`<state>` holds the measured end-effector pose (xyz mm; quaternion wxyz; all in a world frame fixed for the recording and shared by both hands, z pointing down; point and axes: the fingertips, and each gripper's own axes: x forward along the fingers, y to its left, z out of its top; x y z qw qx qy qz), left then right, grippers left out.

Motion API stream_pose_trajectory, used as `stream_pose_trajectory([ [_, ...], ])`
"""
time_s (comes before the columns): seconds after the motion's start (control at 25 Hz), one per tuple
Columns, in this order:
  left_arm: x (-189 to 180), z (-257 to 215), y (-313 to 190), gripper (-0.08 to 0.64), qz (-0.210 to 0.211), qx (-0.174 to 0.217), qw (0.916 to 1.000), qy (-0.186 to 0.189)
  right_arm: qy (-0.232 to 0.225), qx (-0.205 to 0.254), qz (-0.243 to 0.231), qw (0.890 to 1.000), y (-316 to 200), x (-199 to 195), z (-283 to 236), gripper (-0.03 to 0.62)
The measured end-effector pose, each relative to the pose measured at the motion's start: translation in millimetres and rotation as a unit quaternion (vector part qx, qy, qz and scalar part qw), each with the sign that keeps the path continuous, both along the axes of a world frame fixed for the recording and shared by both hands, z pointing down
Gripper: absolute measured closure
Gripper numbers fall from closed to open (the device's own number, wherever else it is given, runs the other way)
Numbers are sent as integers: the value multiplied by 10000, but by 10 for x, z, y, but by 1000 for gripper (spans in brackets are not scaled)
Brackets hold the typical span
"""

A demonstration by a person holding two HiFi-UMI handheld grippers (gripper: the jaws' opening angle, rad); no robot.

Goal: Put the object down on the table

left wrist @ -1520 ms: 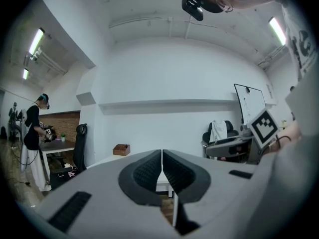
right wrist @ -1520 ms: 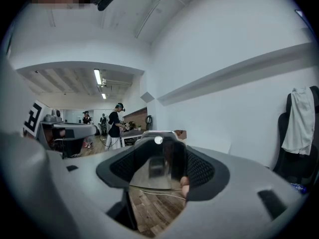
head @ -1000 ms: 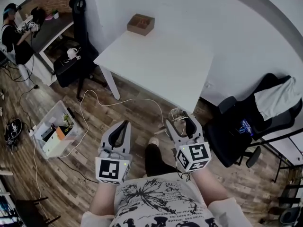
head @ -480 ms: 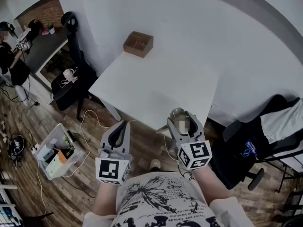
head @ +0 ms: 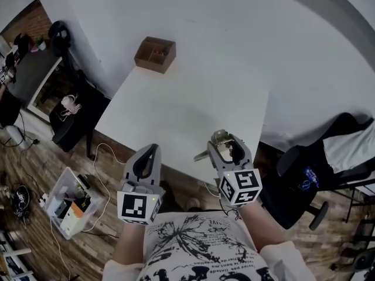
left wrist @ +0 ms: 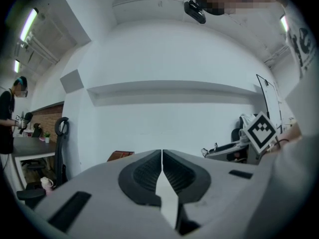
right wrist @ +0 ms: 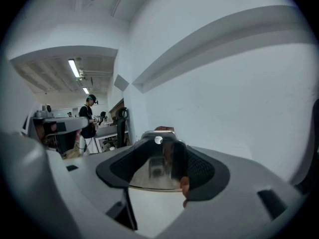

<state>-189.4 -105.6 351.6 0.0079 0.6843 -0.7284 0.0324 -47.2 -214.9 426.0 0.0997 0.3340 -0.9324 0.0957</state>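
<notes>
Far left on the floor we have a clear plastic bin (head: pixel 65 199) with mixed clutter in it, including an orange item (head: pixel 74 211) and some dark bits; the rest is too small to tell. Next, an open cardboard box (head: pixel 154 54) sits at the far left corner of the white table (head: pixel 187 107); we see a small reddish something inside, no more detail than that.

The left gripper (head: pixel 153 148) hangs at the table's near edge. In the left gripper view its jaws (left wrist: pixel 162 153) are pressed together with nothing between them.

The right gripper (head: pixel 225 140) is clamped on the metal object (head: pixel 218 138), with its jaws standing wide around it. The object is held over the near edge of the table; we cannot tell if it touches the top. It looks shiny and mirror-like, pale silver, with a thin piece sticking out to the left. In the right gripper view the metal object (right wrist: pixel 155 166) fills the gap between the pads, rounded on top, with room reflections on its face.
</notes>
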Motion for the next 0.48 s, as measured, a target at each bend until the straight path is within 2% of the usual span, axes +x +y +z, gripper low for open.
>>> stream_pose_trajectory([
  [0.24,-371,113,-727,548,695,-94,9975,20,125,-172,603,9980,-504,-256,113,311],
  [0.48,-655,100,-1361,548,1432,-141,9896,-9,173,-372,1321,9904,-894,-420,213,311],
])
